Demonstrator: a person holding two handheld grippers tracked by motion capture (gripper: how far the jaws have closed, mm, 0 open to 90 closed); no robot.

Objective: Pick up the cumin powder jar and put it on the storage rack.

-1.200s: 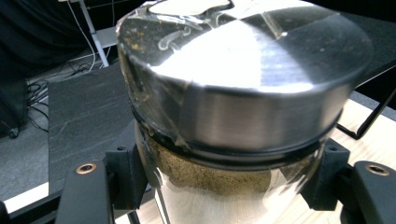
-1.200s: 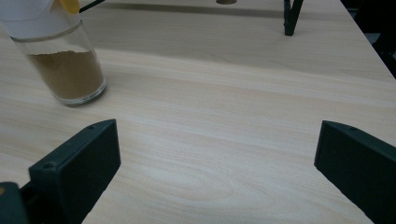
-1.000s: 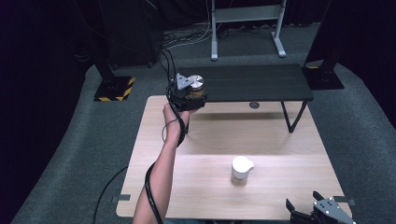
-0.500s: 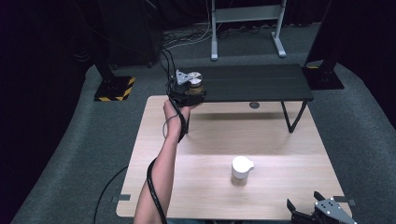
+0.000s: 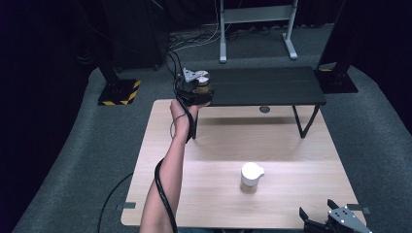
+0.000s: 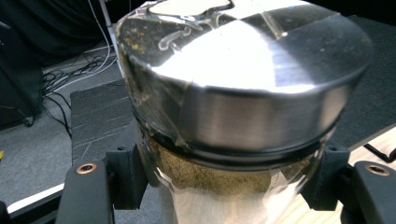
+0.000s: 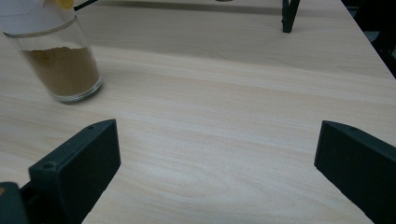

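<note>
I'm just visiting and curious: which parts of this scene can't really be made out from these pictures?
- Glass spice jar with shiny metal lid, left gripper view: its base is cut off by the bottom edge, between the black jaws.
- Same jar, high view: too small, mostly under the left gripper.
- White-lidded glass jar of brown powder, right gripper view: its lid is cut by the top edge.
- Right gripper, high view: cut by the bottom edge.

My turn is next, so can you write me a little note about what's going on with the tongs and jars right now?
Left tongs: shut on the silver-lidded jar of brownish powder, held up at the left end of the black shelf.
Right tongs: open, holding nothing, resting near the table's front right corner.
White-lidded jar of brown powder stands on the table, untouched.
Done: the silver-lidded jar is picked up.
Left: probably set it on the shelf; I cannot tell whether it rests there yet. The white-lidded jar may follow.
</note>
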